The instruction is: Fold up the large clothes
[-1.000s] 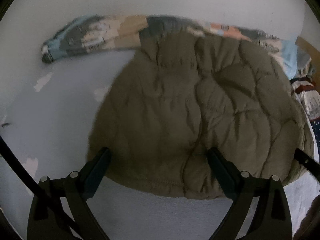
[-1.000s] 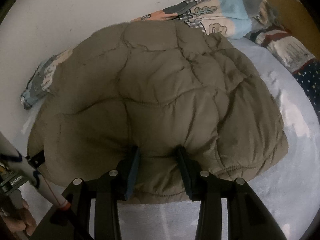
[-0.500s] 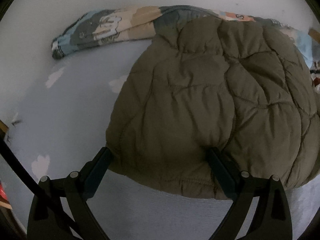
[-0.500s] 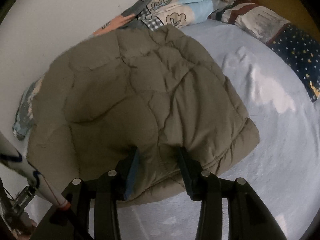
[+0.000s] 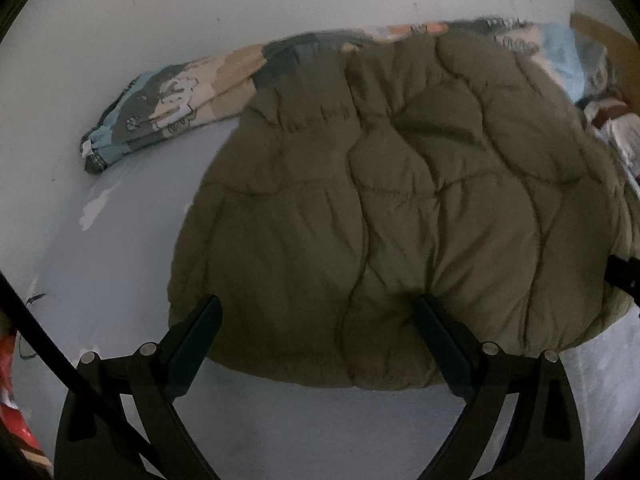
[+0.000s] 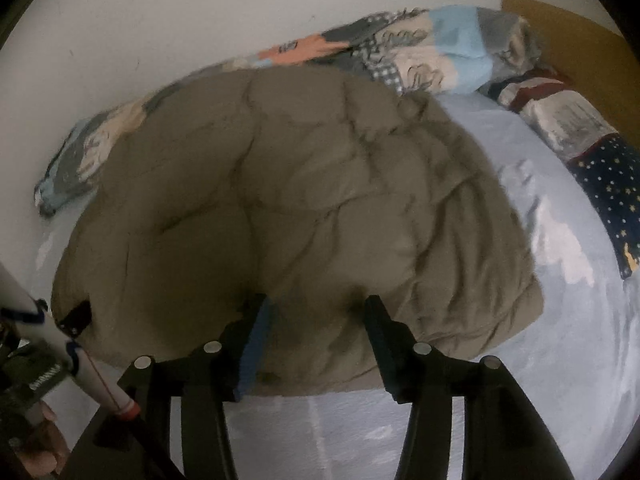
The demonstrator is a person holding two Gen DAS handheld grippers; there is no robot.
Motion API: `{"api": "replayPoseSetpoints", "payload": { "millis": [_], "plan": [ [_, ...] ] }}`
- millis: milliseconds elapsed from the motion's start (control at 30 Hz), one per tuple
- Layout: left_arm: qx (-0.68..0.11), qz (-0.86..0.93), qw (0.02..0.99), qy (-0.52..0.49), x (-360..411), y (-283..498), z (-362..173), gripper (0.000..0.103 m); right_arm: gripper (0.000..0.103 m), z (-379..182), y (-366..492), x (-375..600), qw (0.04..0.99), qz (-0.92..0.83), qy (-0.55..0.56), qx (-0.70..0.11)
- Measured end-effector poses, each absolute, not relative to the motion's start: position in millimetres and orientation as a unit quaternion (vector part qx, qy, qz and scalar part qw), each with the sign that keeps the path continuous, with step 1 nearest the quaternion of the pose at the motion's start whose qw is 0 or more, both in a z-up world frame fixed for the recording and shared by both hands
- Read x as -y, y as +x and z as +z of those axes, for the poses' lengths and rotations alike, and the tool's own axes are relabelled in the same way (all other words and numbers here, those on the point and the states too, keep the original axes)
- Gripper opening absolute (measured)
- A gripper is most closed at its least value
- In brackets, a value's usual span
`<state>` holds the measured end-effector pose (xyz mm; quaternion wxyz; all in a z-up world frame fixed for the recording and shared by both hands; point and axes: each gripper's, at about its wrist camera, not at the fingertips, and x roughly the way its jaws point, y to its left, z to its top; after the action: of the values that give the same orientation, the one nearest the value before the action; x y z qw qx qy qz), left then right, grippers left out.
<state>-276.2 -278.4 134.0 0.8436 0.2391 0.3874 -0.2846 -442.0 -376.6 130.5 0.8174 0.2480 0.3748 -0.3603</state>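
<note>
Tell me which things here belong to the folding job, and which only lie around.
Job: olive quilted jacket; left gripper, open around its hem; right gripper, opening at the hem.

Lying about: patchwork cartoon blanket; star-print navy cushion; light blue bedsheet.

No text, label, brand or number can be read in either view. The patchwork quilt [image 6: 420,56] along the wall carries cartoon drawings and what may be lettering, too blurred to make out. A dark strap [image 6: 44,380] at the lower left edge of the right wrist view bears pale marks that might be letters, but they are illegible.
</note>
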Motion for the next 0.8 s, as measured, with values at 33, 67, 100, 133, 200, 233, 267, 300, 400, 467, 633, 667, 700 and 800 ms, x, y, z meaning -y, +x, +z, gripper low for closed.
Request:
{"api": "replayPoseSetpoints", "payload": {
  "millis": [33, 67, 100, 133, 200, 233, 267, 300, 400, 467, 633, 667, 700, 800],
  "plan": [
    [-0.389, -0.286, 0.844, 0.234, 277, -277, 135, 0.097, 0.058, 128, -442, 375, 0.815, -0.359, 0.249, -0.379],
    [-0.391, -0.286, 0.844, 0.232, 276, -277, 136, 0.097, 0.058, 125, -441, 375, 0.813, -0.358, 0.252, -0.385],
    [-0.390, -0.286, 0.845, 0.228, 275, -277, 138, 0.097, 0.058, 123, -442, 377, 0.812, -0.356, 0.254, -0.386],
    [-0.386, -0.285, 0.848, 0.227, 275, -277, 140, 0.097, 0.058, 125, -443, 378, 0.813, -0.356, 0.256, -0.383],
    [-0.372, -0.282, 0.854, 0.229, 274, -280, 144, 0.097, 0.058, 129, -445, 378, 0.816, -0.356, 0.255, -0.376],
    [-0.365, -0.282, 0.857, 0.231, 274, -281, 146, 0.097, 0.058, 132, -447, 378, 0.819, -0.360, 0.253, -0.369],
    [-0.357, -0.282, 0.859, 0.235, 275, -283, 147, 0.097, 0.058, 135, -448, 377, 0.821, -0.363, 0.250, -0.364],
    [-0.351, -0.280, 0.861, 0.239, 276, -285, 148, 0.097, 0.058, 138, -448, 377, 0.822, -0.367, 0.247, -0.360],
    [-0.338, -0.278, 0.864, 0.249, 277, -288, 149, 0.097, 0.058, 142, -454, 382, 0.818, -0.379, 0.249, -0.352],
    [-0.331, -0.276, 0.865, 0.257, 279, -290, 148, 0.097, 0.058, 137, -458, 391, 0.809, -0.384, 0.264, -0.359],
    [-0.301, -0.271, 0.869, 0.283, 284, -295, 148, 0.097, 0.064, 121, -462, 400, 0.789, -0.376, 0.303, -0.379],
    [-0.295, -0.272, 0.870, 0.286, 285, -297, 149, 0.097, 0.065, 120, -461, 400, 0.790, -0.377, 0.299, -0.381],
    [-0.291, -0.273, 0.870, 0.288, 285, -300, 150, 0.097, 0.065, 121, -461, 398, 0.790, -0.378, 0.295, -0.383],
    [-0.282, -0.280, 0.872, 0.285, 286, -306, 154, 0.097, 0.065, 126, -461, 397, 0.794, -0.378, 0.291, -0.377]
  ]
}}
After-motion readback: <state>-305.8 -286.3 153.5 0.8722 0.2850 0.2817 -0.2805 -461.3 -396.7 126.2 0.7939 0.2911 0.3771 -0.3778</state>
